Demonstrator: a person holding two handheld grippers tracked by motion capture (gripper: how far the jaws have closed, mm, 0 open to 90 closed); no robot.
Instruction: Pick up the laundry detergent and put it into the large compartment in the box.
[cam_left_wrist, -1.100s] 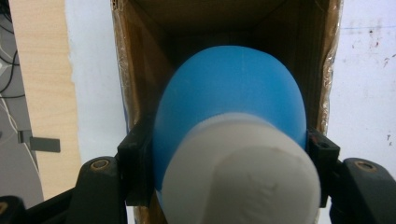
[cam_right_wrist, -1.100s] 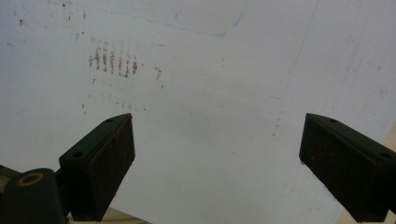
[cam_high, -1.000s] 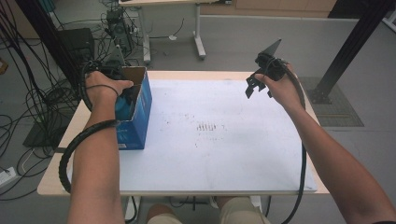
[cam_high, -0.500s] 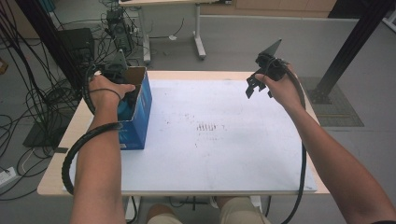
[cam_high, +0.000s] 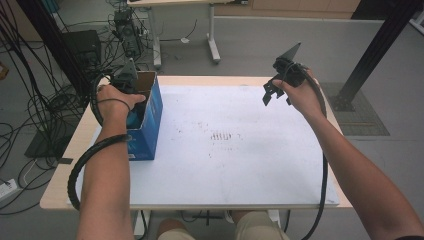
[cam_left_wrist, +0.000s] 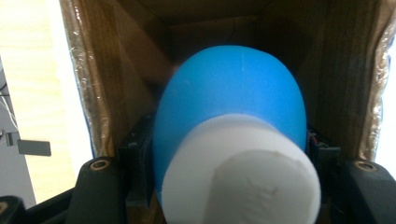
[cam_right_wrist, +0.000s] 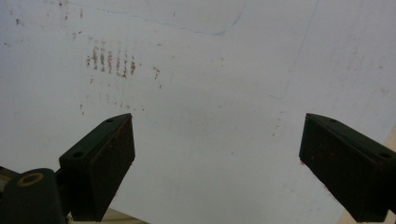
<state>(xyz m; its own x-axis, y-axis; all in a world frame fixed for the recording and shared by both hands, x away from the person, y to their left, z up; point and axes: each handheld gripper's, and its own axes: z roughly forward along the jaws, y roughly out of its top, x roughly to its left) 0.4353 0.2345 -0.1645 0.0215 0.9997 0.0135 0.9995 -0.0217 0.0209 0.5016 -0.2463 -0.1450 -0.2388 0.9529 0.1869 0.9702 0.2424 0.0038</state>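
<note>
White table (cam_high: 240, 165), and we are working at the blue box (cam_high: 150, 120) on its left edge.

We are holding a blue bottle with a white cap (cam_left_wrist: 233, 116) clamped in the left gripper (cam_high: 131, 107), inside this cardboard-lined box; we should move straight, not scraping the walls. Right gripper (cam_right_wrist: 217, 158) is hovering open, holding nothing.

blue bottle (cam_left_wrist: 229, 102) with a white cap (cam_left_wrist: 240, 172); blue box (cam_high: 150, 117), brown inside; white board (cam_high: 240, 150) with rusty smudges.

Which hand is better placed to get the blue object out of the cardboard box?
Left. The left gripper is shut on the blue object inside the cardboard box. The right gripper hangs open above the white mat.
</note>
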